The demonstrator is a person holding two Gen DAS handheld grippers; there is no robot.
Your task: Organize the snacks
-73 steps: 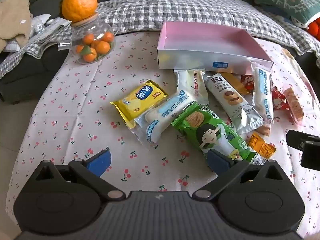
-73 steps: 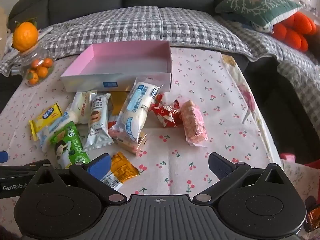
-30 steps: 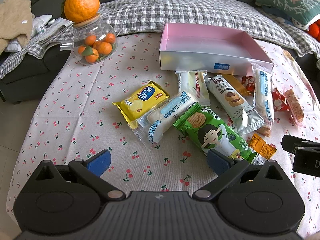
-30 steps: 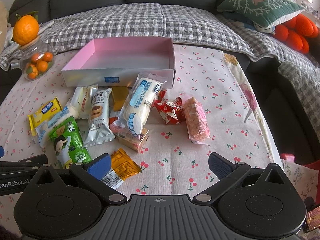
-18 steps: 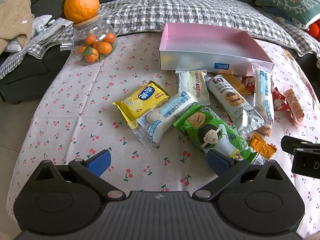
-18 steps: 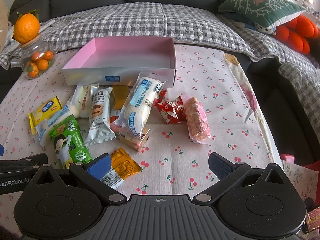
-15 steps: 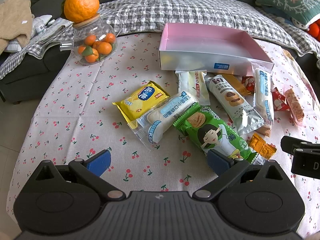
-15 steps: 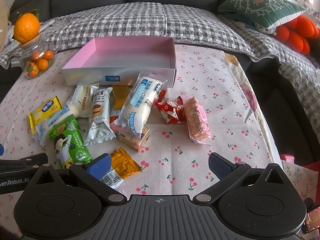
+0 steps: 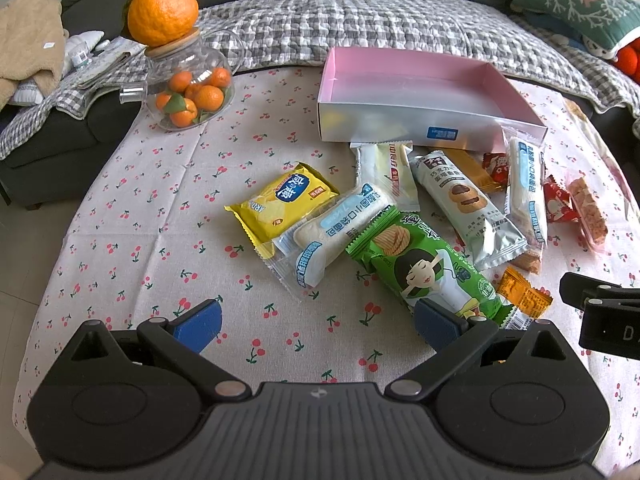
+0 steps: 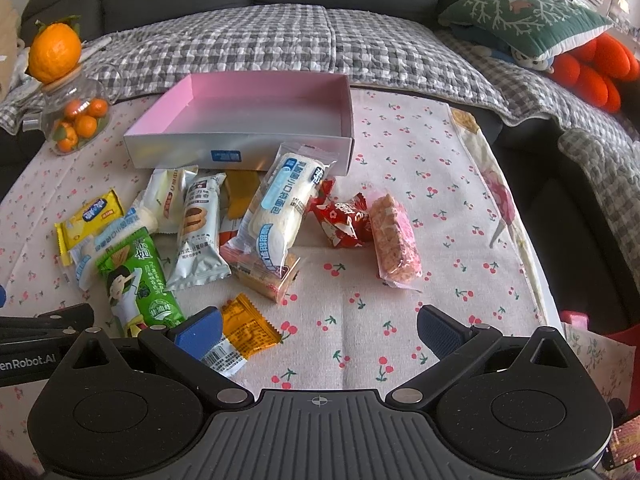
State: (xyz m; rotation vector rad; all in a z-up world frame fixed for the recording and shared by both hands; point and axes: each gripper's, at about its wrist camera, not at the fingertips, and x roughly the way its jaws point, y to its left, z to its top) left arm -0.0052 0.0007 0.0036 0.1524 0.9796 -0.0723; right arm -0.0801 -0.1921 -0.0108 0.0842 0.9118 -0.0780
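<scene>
Both tongs, left [image 9: 318, 322] and right [image 10: 318, 330], stand apart above the desk [image 9: 140, 220], holding nothing. Snacks [image 9: 424, 268] lie scattered on the cloth just in front of the pink box [image 10: 248, 120], none visible inside. Left tongs' right finger overlaps the green packet's near end.

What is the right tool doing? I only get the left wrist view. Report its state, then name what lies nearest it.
Observer: The right tool is open, with nothing between its fingers.
Operator: Name the nearest snack.
Observer: The orange packet; the tool's left finger hides its near end.
Operator: Check under the bread roll.
Observer: The bread roll lies across a cracker packet.
</scene>
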